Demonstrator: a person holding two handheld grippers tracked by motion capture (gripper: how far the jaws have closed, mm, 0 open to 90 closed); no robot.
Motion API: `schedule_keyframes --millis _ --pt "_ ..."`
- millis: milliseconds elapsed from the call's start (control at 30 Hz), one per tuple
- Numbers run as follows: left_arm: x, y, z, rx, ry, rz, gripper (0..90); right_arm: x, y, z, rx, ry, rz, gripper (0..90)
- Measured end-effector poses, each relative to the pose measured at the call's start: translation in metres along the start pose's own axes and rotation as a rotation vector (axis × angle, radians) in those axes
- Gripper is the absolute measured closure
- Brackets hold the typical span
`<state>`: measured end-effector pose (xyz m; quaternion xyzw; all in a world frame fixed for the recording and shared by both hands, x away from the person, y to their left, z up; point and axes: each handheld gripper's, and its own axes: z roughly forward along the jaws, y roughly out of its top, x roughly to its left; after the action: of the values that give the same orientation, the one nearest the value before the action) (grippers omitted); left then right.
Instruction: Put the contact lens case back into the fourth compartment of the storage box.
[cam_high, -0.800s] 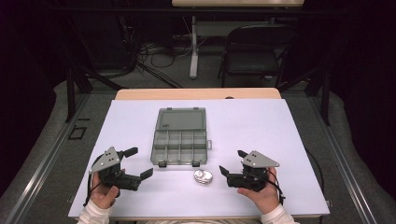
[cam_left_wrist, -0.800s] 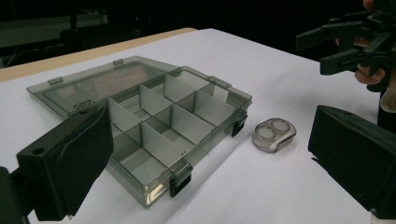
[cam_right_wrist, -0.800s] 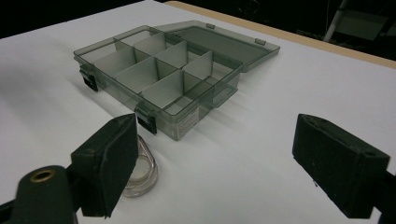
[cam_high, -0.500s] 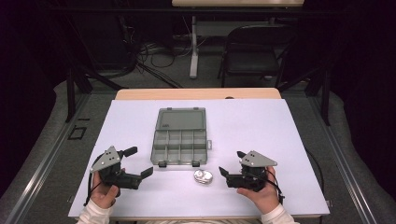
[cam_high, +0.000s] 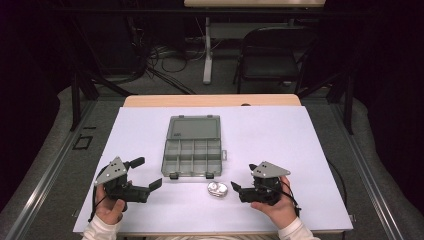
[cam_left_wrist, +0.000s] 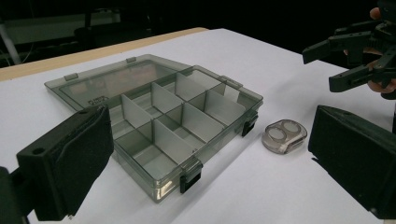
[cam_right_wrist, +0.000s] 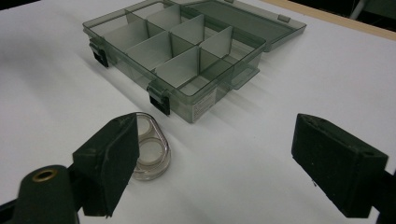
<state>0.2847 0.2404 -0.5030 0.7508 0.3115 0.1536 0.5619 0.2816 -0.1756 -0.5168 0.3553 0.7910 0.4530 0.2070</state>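
Observation:
A smoky grey plastic organiser box (cam_high: 193, 150) lies open mid-table, its lid (cam_high: 195, 127) flat behind several empty compartments. A small clear case (cam_high: 217, 189) with two round cells sits on the white table cover just in front of the box's right corner. My left gripper (cam_high: 147, 172) is open at the front left, pointing toward the box (cam_left_wrist: 159, 116) and the case (cam_left_wrist: 285, 136). My right gripper (cam_high: 243, 176) is open at the front right, just right of the case. In the right gripper view the case (cam_right_wrist: 152, 154) lies by the left jaw, with the box (cam_right_wrist: 182, 42) beyond.
A white sheet (cam_high: 300, 150) covers the table, with a wooden edge (cam_high: 210, 100) at the back. Beyond the table are a black chair (cam_high: 272, 60), a table leg and floor cables. The right gripper (cam_left_wrist: 355, 60) appears far right in the left gripper view.

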Motion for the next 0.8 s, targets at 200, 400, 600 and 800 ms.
schedule_keyframes --millis 200,400,600,800 --pt "0.000 0.001 0.000 0.034 0.014 0.003 0.7 0.002 0.001 0.002 0.024 0.013 -0.012 15.2" --pt "-0.002 0.002 0.005 0.096 0.034 0.029 0.7 -0.001 0.001 0.006 0.067 0.028 -0.009 16.8" --pt "-0.004 0.002 0.006 0.103 0.026 0.034 0.6 -0.001 0.004 0.009 0.099 0.040 -0.017 17.4" --pt "-0.005 0.001 0.006 0.099 0.020 0.025 0.6 -0.003 0.011 0.012 0.132 0.063 -0.022 21.1"
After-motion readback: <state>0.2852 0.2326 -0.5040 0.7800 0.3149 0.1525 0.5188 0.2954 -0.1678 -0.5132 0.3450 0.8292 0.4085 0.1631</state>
